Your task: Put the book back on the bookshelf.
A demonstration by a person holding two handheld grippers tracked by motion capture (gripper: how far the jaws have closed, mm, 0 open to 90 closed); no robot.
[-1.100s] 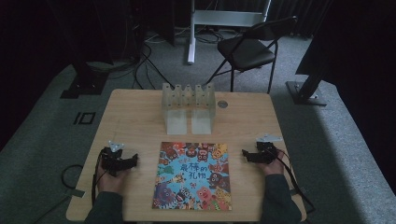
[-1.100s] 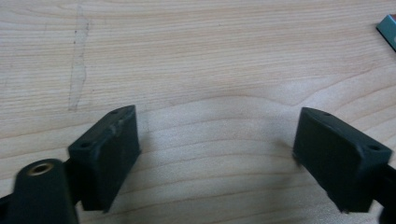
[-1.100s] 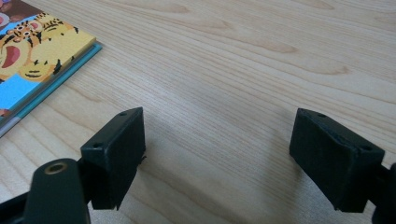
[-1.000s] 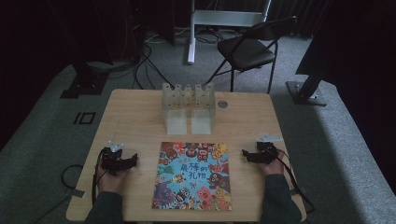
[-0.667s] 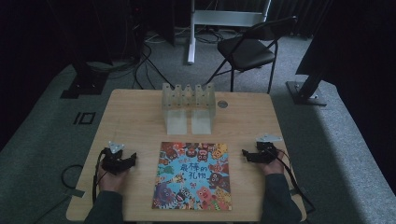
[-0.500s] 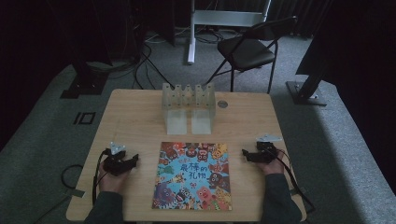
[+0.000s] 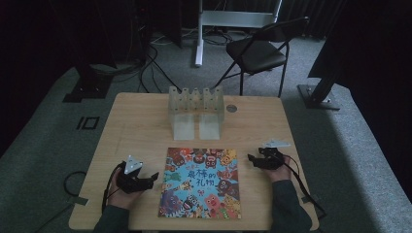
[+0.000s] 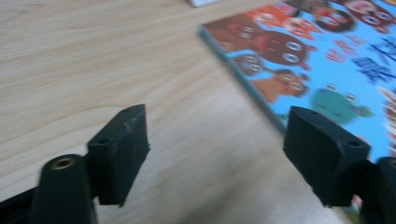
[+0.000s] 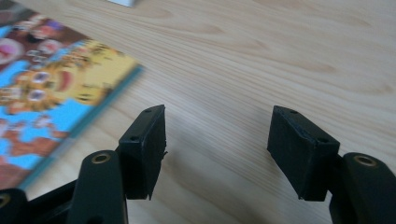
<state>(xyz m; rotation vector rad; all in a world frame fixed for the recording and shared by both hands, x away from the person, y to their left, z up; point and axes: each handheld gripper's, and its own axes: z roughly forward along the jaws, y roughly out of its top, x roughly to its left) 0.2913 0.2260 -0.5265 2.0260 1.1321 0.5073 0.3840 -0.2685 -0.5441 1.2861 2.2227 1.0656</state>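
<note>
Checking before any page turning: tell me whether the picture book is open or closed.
Closed. The picture book lies flat on the table, front cover up, no pages showing.

The left gripper (image 8: 217, 149) hangs low over the pale wooden surface (image 8: 93, 60), its two black jaws spread wide with bare wood grain between them. A picture book (image 8: 327, 56) lies flat on the surface to the right, its blue cover crowded with brown, orange and teal cartoon monsters. The book's near edge runs diagonally, and the right jaw overlaps that edge. A white object's corner (image 8: 203, 2) shows at the top.
</note>
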